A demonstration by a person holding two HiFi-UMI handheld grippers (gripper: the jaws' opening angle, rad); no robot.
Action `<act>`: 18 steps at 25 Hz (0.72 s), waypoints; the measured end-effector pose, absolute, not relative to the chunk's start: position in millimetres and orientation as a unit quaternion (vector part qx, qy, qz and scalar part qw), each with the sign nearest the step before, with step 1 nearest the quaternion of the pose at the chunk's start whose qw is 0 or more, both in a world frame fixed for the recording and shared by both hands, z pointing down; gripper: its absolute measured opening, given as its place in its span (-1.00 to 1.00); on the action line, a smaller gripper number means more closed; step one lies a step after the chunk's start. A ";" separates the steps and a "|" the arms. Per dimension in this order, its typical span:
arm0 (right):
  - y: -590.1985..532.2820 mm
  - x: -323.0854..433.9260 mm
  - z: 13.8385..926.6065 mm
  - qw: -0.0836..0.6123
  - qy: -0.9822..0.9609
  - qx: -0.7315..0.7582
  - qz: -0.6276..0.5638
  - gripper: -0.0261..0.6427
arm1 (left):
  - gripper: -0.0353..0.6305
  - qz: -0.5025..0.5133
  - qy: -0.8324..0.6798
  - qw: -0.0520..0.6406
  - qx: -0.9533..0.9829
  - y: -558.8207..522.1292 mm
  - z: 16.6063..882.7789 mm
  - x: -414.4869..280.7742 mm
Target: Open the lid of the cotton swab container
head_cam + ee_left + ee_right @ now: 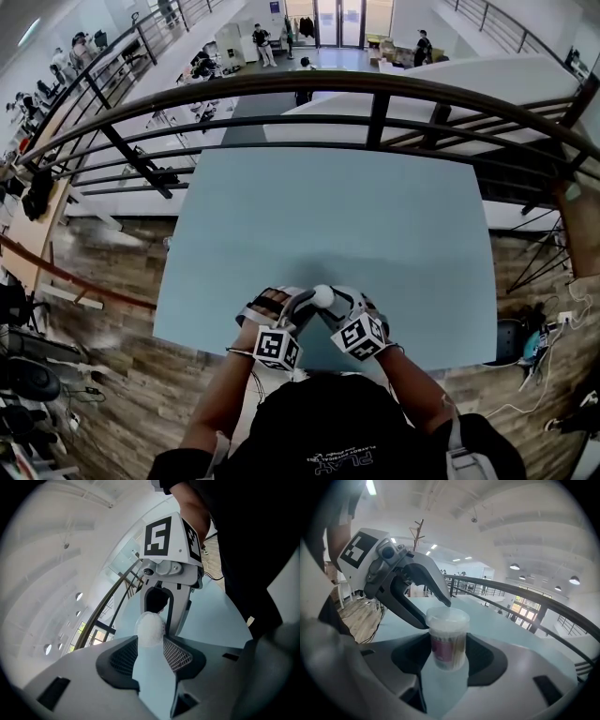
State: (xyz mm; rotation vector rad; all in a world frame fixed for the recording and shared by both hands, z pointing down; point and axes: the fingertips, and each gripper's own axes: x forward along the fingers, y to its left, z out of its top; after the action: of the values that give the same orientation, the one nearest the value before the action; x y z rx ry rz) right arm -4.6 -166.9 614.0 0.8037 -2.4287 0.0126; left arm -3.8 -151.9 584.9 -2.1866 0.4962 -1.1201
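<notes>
Upright at the near edge of the tabletop [328,216], about midway left to right: cotton swab container [449,644], its labelled body clamped between the pads of the right claw [449,658]. Reaching in from the left, left claw [151,651] closed around the clear lid [150,629], seated on top.
</notes>
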 end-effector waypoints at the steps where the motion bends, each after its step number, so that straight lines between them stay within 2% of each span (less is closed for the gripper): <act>1: -166.6 -4.0 614.1 0.289 -0.909 0.300 0.002 -0.21 | -0.35 -0.426 0.187 0.314 -0.828 -151.7 585.6 -3.5; 18: -165.9 -4.7 620.5 0.304 -0.907 0.290 -0.004 -0.21 | -0.41 -0.414 0.210 0.320 -0.826 -155.8 569.0 -11.9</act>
State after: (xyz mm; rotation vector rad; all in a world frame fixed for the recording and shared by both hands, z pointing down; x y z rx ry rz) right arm -4.7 -165.9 620.5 0.7677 -2.4031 -0.0115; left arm -11.9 -155.8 569.0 -2.1705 0.5528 -1.0880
